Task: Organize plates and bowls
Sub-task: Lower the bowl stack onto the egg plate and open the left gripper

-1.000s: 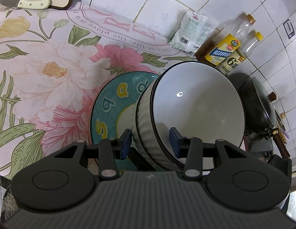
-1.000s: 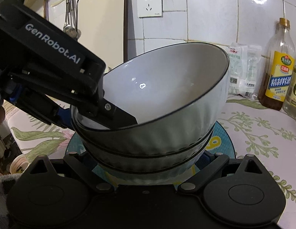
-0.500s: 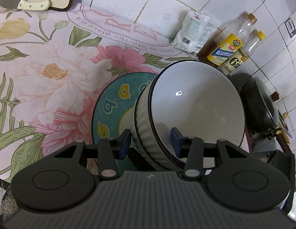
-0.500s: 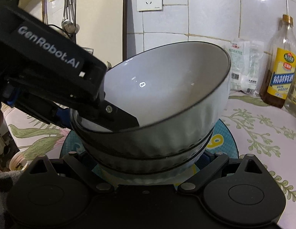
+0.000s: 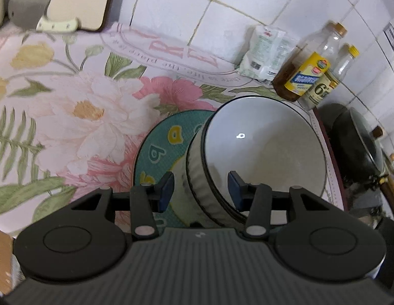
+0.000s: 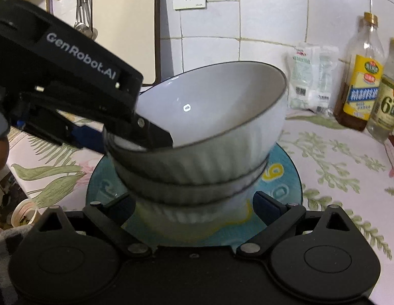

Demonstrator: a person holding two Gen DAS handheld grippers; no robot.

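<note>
Bowls [image 6: 202, 137] sit nested three deep on the teal plate [image 6: 283, 178] near the worktop's front edge, the top bowl [image 5: 263, 152] tilted. Leftmost risk: the left gripper [image 5: 200, 186] straddles that bowl's rim, one blue pad inside, one outside, with a gap showing at the outer pad, so I judge it spread and not pinching; a lift from here could let the bowl slide or clatter on the stack. Left of the plate the flowered cloth [image 5: 69, 106] offers open room. The right gripper [image 6: 194, 203] stands wide at the stack's base, not visibly touching. Rightward, oil bottles [image 6: 362, 81] and a wok [image 5: 357, 147] crowd the back corner, so swinging that way could knock them
</note>
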